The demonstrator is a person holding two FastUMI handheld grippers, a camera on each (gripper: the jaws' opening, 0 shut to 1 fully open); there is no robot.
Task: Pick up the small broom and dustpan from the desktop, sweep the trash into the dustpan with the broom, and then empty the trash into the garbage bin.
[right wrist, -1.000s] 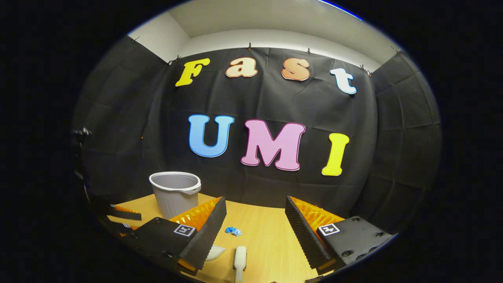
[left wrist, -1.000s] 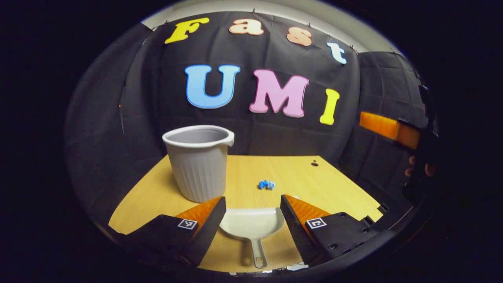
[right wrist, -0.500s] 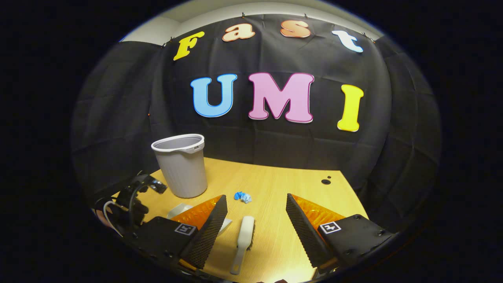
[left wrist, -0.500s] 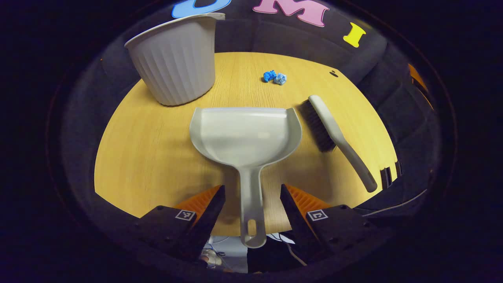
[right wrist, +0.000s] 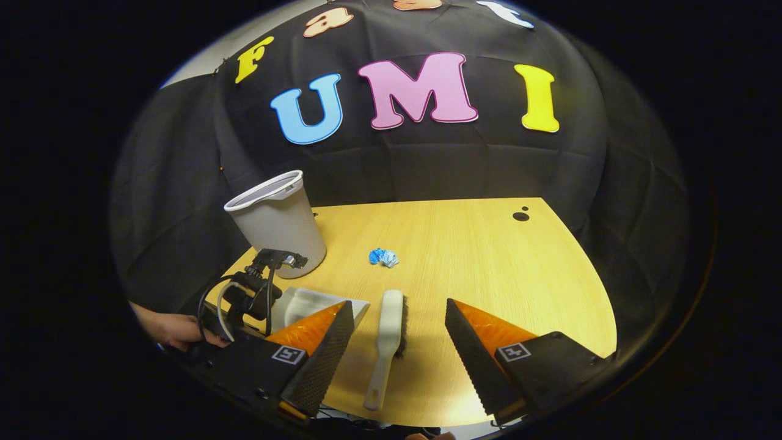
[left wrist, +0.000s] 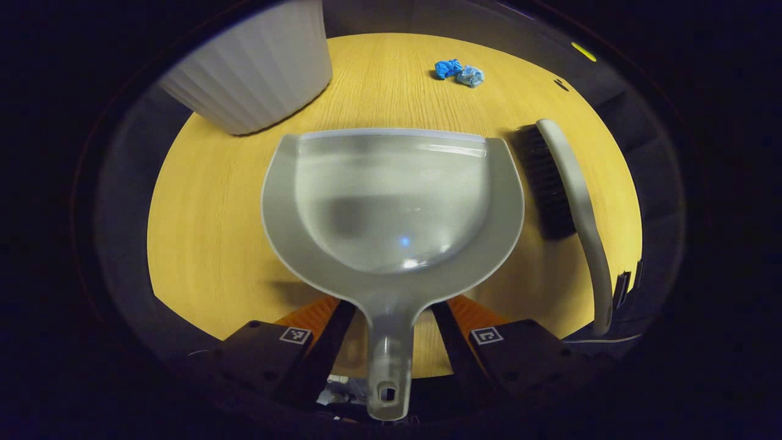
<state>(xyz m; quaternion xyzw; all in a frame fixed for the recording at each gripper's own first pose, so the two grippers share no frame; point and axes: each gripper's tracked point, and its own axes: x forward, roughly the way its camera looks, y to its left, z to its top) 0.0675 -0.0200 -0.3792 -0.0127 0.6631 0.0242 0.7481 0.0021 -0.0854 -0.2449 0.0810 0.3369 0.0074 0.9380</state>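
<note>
Left gripper (left wrist: 391,318), jaws wide astride the handle of the dustpan (left wrist: 391,201) lying flat on the desk (left wrist: 208,232); right gripper (right wrist: 397,342), equally wide, above the broom (right wrist: 386,342): centre each handle before closing.

The desktop (left wrist: 201,201) is light wood-grain laminate with a smooth, low-sheen finish. On it, the dustpan (left wrist: 391,201) is smooth grey plastic, its scoop glossy enough to carry highlights. Just right of the dustpan, the broom (left wrist: 580,195) has a matt pale plastic back and dark, rough bristles. Behind the dustpan, the garbage bin (left wrist: 256,73) is matt, ribbed grey plastic. The trash (left wrist: 458,70) looks like crumpled blue paper.
</note>
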